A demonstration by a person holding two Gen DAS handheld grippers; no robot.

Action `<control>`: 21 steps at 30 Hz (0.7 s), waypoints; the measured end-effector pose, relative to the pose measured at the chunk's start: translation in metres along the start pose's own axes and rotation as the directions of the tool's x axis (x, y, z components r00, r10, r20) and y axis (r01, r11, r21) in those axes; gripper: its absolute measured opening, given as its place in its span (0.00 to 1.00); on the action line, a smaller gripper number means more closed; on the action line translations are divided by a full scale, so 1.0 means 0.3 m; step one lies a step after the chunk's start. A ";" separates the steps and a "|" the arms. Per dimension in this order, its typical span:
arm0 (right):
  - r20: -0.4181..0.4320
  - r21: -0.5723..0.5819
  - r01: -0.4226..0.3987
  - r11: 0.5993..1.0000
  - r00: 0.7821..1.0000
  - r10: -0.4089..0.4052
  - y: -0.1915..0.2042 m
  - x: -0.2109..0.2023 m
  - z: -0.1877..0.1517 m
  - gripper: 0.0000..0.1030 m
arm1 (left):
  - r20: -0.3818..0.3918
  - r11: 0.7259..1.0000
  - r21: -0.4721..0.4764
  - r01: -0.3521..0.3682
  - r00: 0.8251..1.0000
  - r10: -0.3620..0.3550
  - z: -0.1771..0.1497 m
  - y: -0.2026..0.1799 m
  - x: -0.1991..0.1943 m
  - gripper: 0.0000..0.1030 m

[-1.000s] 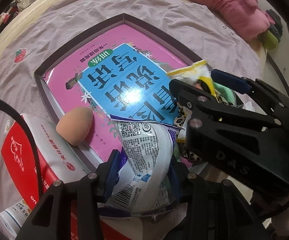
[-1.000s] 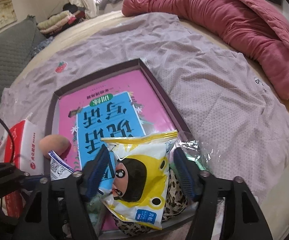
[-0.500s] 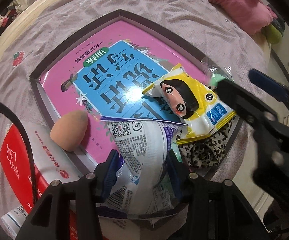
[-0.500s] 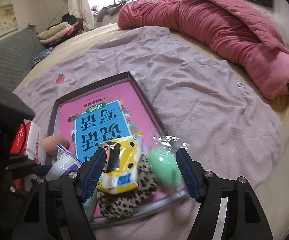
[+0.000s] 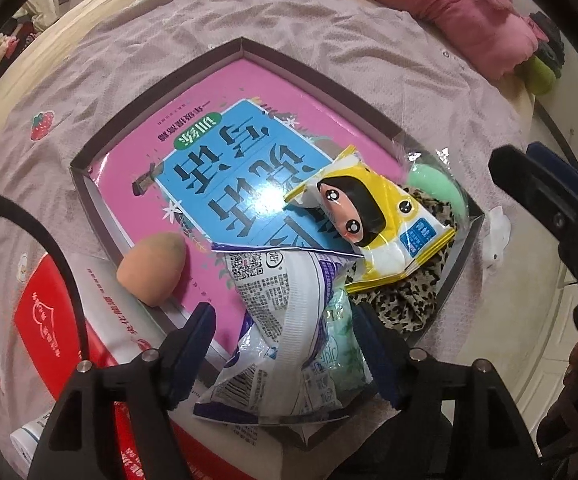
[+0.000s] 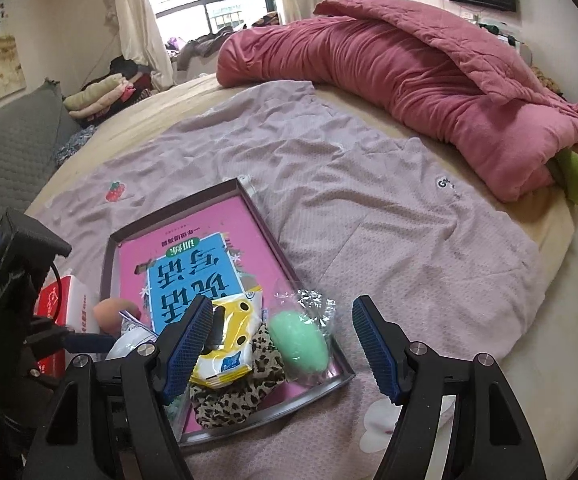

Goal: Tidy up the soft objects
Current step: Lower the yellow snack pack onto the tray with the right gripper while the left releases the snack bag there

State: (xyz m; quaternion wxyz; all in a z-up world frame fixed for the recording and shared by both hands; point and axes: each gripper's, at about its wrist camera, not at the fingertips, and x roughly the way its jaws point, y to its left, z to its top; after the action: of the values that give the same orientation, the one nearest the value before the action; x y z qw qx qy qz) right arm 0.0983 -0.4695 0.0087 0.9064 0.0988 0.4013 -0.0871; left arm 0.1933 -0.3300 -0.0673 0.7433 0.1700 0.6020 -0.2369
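Observation:
A dark-rimmed tray (image 5: 245, 46) on the bed holds a pink and blue book (image 5: 225, 168). On the book's near end lie a yellow cartoon snack packet (image 5: 373, 224), a leopard-print cloth (image 5: 405, 300) and a green sponge in clear wrap (image 5: 437, 188). A peach sponge (image 5: 151, 268) rests at the tray's left rim. My left gripper (image 5: 285, 320) points down over a white and purple bag (image 5: 289, 312); its jaws are opening, the left pad clear of the bag. My right gripper (image 6: 281, 312) hangs open and empty above the packet (image 6: 229, 344) and green sponge (image 6: 299, 344).
A red and white tissue box (image 5: 49, 320) sits left of the tray under my left gripper. A lilac sheet (image 6: 369, 220) covers the bed, and a rolled pink quilt (image 6: 409, 68) lies along its far side. The bed's edge and floor are at the right.
The left jaws have spread apart around the white bag. The right gripper has drawn up and back from the yellow packet, which stays on the tray.

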 end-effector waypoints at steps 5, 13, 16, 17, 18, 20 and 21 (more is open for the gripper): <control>0.009 -0.017 0.003 1.000 1.000 -0.003 0.007 -0.025 0.001 0.72 | 0.034 1.000 -0.004 -0.010 0.999 0.010 -0.012 0.008 -0.049 0.69; 0.021 -0.031 0.016 0.999 1.000 -0.016 0.013 -0.060 -0.001 0.72 | 0.071 0.998 -0.038 -0.047 0.996 0.049 -0.035 0.026 -0.120 0.72; 0.025 -0.035 0.017 0.999 1.000 -0.016 0.016 -0.075 -0.007 0.72 | 0.080 0.997 -0.048 -0.054 0.995 0.057 -0.050 0.035 -0.143 0.72; 0.026 -0.034 0.015 0.999 1.000 -0.014 0.019 -0.081 -0.009 0.72 | 0.086 0.997 -0.049 -0.062 0.994 0.066 -0.057 0.036 -0.153 0.72; 0.027 -0.037 0.014 0.999 1.000 -0.013 0.021 -0.085 -0.009 0.72 | 0.092 0.996 -0.049 -0.070 0.993 0.075 -0.062 0.036 -0.162 0.72; 0.028 -0.045 0.011 0.999 1.000 -0.010 0.030 -0.094 -0.011 0.72 | 0.102 0.995 -0.045 -0.086 0.991 0.090 -0.074 0.033 -0.180 0.73; 0.031 -0.051 0.012 0.999 0.999 -0.011 0.036 -0.099 -0.013 0.72 | 0.108 0.995 -0.044 -0.089 0.990 0.093 -0.079 0.032 -0.187 0.73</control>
State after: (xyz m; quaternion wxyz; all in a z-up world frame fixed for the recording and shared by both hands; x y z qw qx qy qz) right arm 0.0785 -0.4559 0.0294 0.9142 0.0720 0.3901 -0.0836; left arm 0.1701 -0.3011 -0.0180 0.7884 0.1696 0.5564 -0.2000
